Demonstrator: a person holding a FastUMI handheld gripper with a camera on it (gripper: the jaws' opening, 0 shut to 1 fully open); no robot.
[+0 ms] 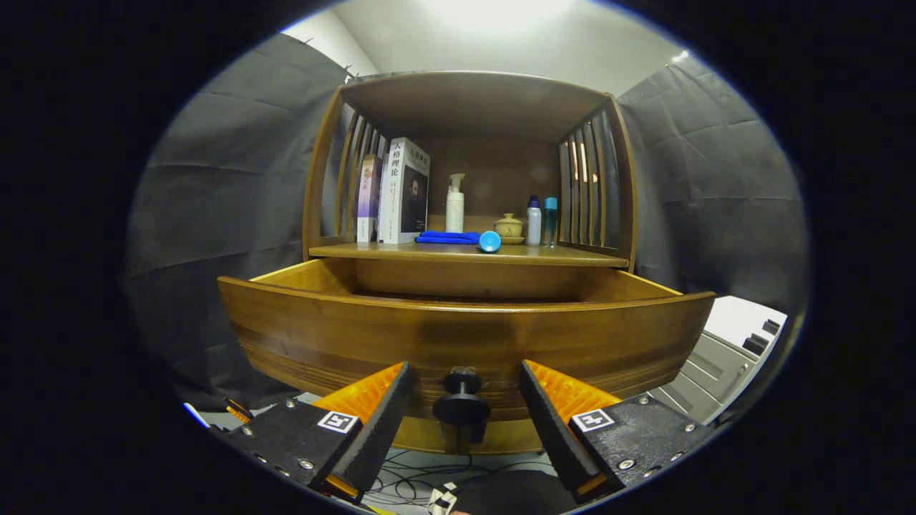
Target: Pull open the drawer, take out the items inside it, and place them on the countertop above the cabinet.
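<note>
Gripper (464, 415), lower centre: fingers spread wide, flanking the drawer knob (461, 402) without touching it. Drawer (458, 340), mid-frame: pulled out, interior hidden behind its front. Countertop (465, 252), above: books (396, 190), blue cloth (447, 237), pump bottle (455, 204), lidded cup (509, 227), two bottles (542, 222).

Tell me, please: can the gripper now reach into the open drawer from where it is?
Probably not directly. The gripper is open, its fingers either side of the knob, low against the drawer front. That front panel stands between the fingers and the inside. The top is open, so lifting over the front should work.
</note>
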